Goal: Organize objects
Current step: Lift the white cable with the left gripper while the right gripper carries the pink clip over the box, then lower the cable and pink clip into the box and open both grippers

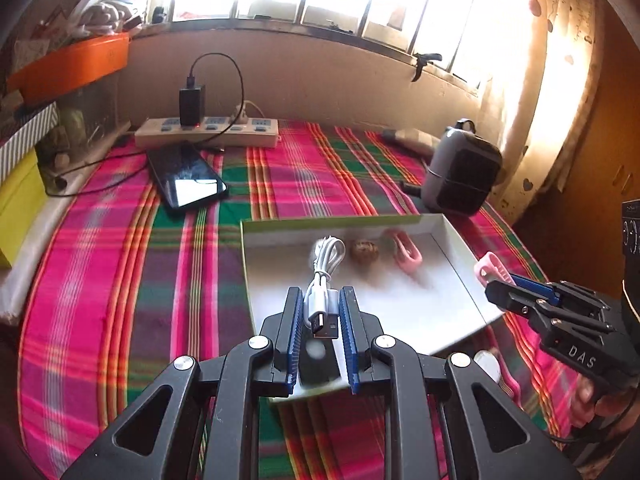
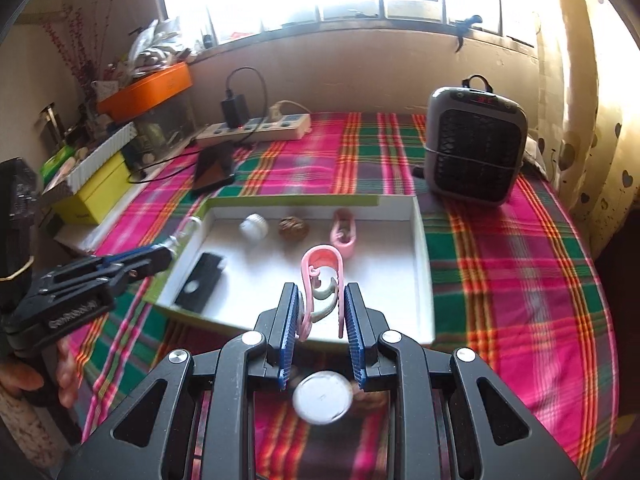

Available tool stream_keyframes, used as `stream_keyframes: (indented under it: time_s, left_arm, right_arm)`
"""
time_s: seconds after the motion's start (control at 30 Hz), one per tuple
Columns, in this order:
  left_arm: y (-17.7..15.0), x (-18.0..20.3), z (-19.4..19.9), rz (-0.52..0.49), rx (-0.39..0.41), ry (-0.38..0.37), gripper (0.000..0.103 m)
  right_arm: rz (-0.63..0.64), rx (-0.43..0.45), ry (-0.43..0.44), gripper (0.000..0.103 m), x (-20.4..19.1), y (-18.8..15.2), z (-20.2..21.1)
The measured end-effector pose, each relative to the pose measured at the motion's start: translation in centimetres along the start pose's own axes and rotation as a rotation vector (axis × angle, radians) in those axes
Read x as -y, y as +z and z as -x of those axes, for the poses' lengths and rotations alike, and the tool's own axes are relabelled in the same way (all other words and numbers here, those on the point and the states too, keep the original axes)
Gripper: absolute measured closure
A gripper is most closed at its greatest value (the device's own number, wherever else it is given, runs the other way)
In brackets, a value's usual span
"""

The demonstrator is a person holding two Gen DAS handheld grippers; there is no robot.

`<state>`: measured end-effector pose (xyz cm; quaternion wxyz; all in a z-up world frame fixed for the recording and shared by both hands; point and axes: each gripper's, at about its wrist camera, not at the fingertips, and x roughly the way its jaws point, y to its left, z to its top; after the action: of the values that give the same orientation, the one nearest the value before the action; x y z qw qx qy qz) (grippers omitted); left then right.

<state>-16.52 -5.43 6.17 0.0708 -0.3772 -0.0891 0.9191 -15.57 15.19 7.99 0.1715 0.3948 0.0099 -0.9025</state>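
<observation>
In the left wrist view the left gripper [image 1: 320,312] sits low in the middle of the frame, its jaws clamped on a bundled white cable [image 1: 322,280] whose plug end shows between the blue pads. Behind it, just right of centre, lies an open white box [image 1: 456,240] on the plaid cloth [image 1: 120,280]; on its floor rest a walnut [image 1: 365,251] and a pink clip [image 1: 404,250].

In the right wrist view the right gripper [image 2: 321,312] is at lower centre, jaws clamped on a second pink clip [image 2: 322,276], held above the near edge of the box [image 2: 420,240]. The box also holds a white cap [image 2: 254,226] and a black block [image 2: 202,282] at its left. A round white disc [image 2: 322,399] lies blurred under the gripper.

A heater [image 2: 474,144] stands at upper right, a power strip [image 2: 256,128] and phone [image 2: 214,170] at upper left.
</observation>
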Motion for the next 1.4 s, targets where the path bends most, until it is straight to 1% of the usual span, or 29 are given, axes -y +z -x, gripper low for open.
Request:
stream_keyframes:
  time_s: [0.2, 0.33, 0.53, 0.93, 1.07, 1.27, 1.4]
  left_arm:
    - [1.6, -0.8, -1.9, 0.027, -0.016, 0.007, 0.086]
    - [2.3, -1.0, -3.3, 0.022, -0.035, 0.024, 0.086]
    - [2.7, -1.2, -5.0, 0.031, -0.063, 0.026, 0.086]
    - [3.0, -1.5, -6.7, 0.034, -0.089, 0.042, 0.086]
    - [2.9, -1.7, -7.3, 0.040, -0.105, 0.048, 0.086]
    - [2.7, -1.9, -7.9, 0.041, -0.126, 0.053, 0.086]
    - [2.6, -1.7, -8.0, 0.034, -0.127, 0.054, 0.086]
  right_arm:
    - [-0.011, -0.042, -0.029, 0.079, 1.9, 1.8, -2.4]
    - [0.004, -0.072, -0.056, 0.079, 2.8, 2.7, -4.0]
    - [0.007, -0.113, -0.062, 0.079, 4.1, 3.5, -6.5]
    - [0.021, -0.142, -0.037, 0.079, 4.4, 4.1, -8.5]
    - [0.028, -0.158, -0.042, 0.079, 4.4, 4.3, -9.3]
    - [0.039, -0.160, -0.037, 0.079, 4.4, 4.5, -9.7]
    - [0.056, -0.163, -0.036, 0.079, 4.1, 4.5, -9.9]
